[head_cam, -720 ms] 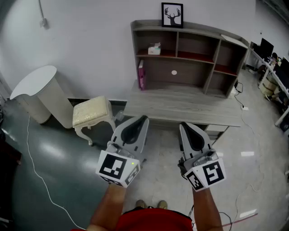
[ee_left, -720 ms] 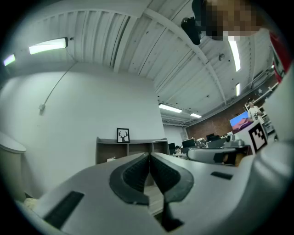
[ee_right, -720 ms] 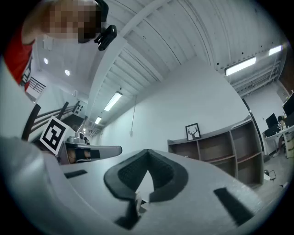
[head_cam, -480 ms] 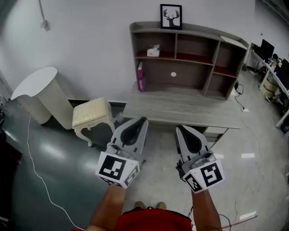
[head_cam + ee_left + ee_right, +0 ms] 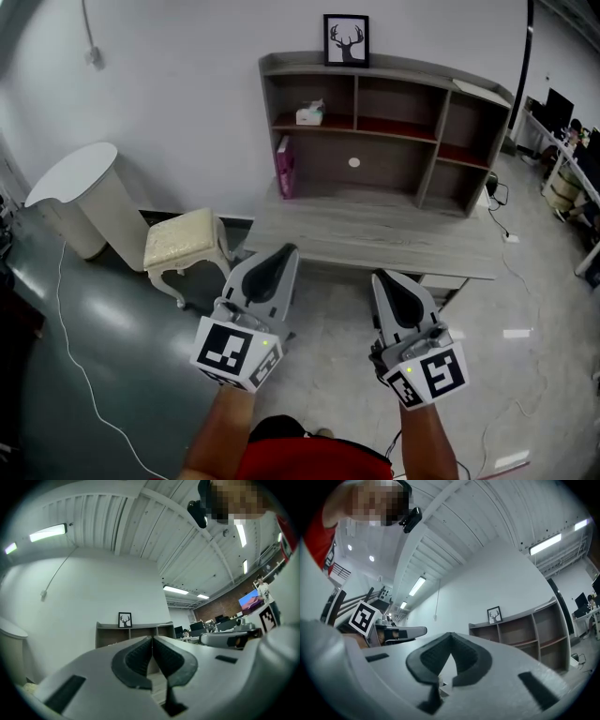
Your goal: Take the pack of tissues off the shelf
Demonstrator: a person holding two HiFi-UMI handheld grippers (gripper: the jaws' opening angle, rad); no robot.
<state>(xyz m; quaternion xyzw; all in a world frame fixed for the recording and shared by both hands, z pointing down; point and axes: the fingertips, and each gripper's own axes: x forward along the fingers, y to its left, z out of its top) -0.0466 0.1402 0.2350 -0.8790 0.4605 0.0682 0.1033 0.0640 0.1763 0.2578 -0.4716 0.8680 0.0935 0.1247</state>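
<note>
Left claw [image 5: 285, 250] and right claw [image 5: 383, 276] are held low near the body, both pressed together and empty, well apart from the target. Risks: going in without opening would shove the pack of tissues [image 5: 309, 114] deeper. A shallow pinch on the soft pack could slip. The long lean over the counter [image 5: 375, 230] could clip a divider. Grey glossy floor [image 5: 112, 337], cream stool [image 5: 183, 246] at left, then the shelf [image 5: 394, 64]. The pack sits in its top-left compartment, white wall behind.
</note>
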